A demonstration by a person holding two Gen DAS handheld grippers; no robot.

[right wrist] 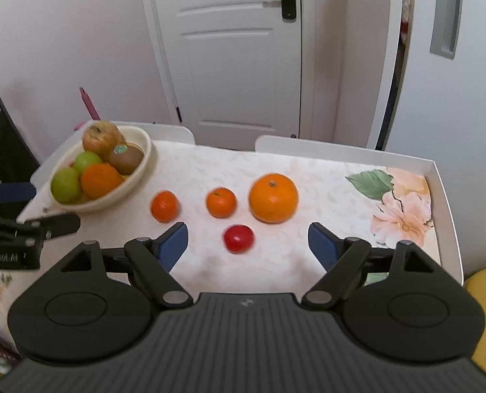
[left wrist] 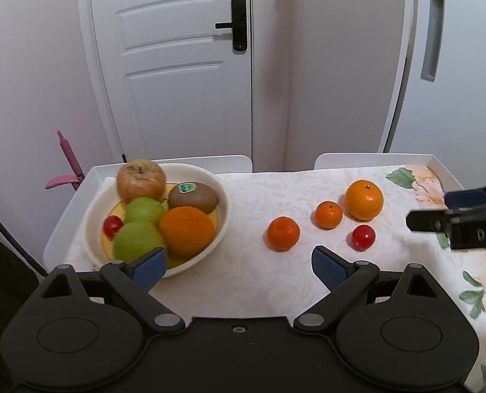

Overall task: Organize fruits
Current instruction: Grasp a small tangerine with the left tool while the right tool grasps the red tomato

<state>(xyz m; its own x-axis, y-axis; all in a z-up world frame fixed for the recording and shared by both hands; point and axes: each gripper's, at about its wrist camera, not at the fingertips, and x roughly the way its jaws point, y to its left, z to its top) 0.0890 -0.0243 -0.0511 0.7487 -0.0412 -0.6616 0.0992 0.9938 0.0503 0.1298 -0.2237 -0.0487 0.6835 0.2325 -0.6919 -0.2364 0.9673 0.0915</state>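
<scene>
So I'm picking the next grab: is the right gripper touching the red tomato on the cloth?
Apart. In the right wrist view the right gripper is open, with tablecloth showing around the tomato.

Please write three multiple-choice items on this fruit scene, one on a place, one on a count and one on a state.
1. Where does the kiwi lie?
A. in the bowl
B. on the cloth
C. in a claw

2. How many fruits lie loose on the cloth?
A. two
B. four
C. six

3. How does the right claw stand?
A. shut on a tomato
B. shut on nothing
C. open

Answers:
1 A, the kiwi rests among the apples inside the bowl.
2 B, the large orange, two small oranges and the red tomato.
3 C, its blue pads are wide apart, the tomato untouched.
</scene>
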